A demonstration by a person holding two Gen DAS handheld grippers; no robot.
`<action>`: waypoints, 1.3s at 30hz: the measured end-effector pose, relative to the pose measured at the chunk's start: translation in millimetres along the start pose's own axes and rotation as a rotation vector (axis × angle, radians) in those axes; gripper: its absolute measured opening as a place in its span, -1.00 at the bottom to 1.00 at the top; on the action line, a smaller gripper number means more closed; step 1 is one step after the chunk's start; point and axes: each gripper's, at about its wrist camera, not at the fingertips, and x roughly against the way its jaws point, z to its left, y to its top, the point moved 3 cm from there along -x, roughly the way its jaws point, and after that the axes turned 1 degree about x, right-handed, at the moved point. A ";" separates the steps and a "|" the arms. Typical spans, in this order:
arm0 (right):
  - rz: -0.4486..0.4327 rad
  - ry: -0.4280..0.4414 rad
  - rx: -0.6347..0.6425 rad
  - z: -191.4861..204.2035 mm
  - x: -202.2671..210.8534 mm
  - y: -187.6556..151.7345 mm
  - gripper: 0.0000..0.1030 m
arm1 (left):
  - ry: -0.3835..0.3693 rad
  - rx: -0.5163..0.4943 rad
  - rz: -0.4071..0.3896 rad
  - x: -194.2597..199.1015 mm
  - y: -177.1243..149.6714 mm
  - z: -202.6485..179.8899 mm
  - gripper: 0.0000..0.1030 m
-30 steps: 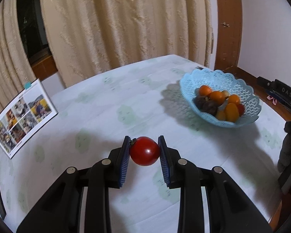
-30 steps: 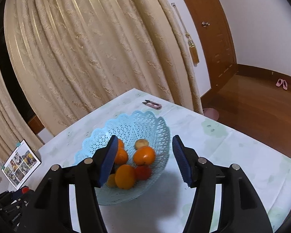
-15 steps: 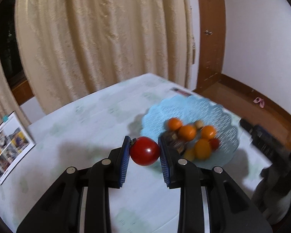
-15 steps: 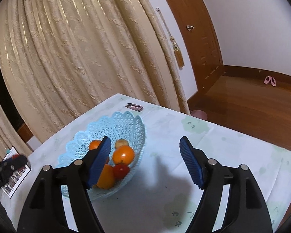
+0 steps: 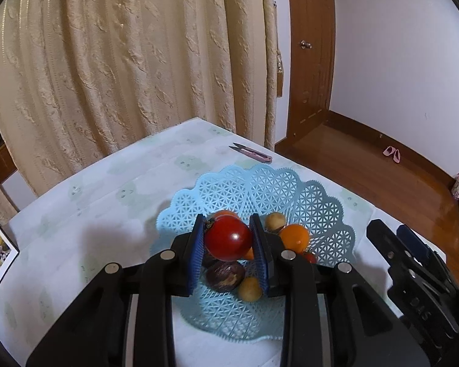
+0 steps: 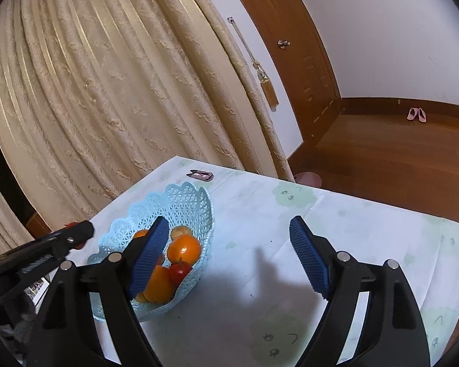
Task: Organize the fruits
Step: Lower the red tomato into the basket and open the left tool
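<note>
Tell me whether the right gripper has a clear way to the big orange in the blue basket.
Probably yes. The right gripper is open and empty, beside the basket, and the orange lies uncovered on top. The left gripper, holding a tomato over the basket, might crowd it.

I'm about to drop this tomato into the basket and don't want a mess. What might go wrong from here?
1. The tomato, clamped in the left tool, would likely land on piled fruit like the orange and could roll or bruise.
2. The basket is shallow with a low rim, so it may bounce out onto the table.
</note>
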 end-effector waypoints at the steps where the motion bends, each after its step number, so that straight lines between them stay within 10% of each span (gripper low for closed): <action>1: 0.001 0.001 -0.002 -0.6 0.2 -0.9 0.61 | -0.001 -0.001 0.006 -3.1 -0.4 -1.2 -0.43; 23: -0.032 -0.029 -0.025 -4.4 5.8 -1.6 0.61 | -0.059 -0.038 0.018 -22.7 2.5 -29.8 -0.38; 39: -0.037 -0.038 -0.028 -6.5 6.7 -0.9 0.61 | 0.016 -0.068 -0.066 -6.0 3.7 -22.7 0.60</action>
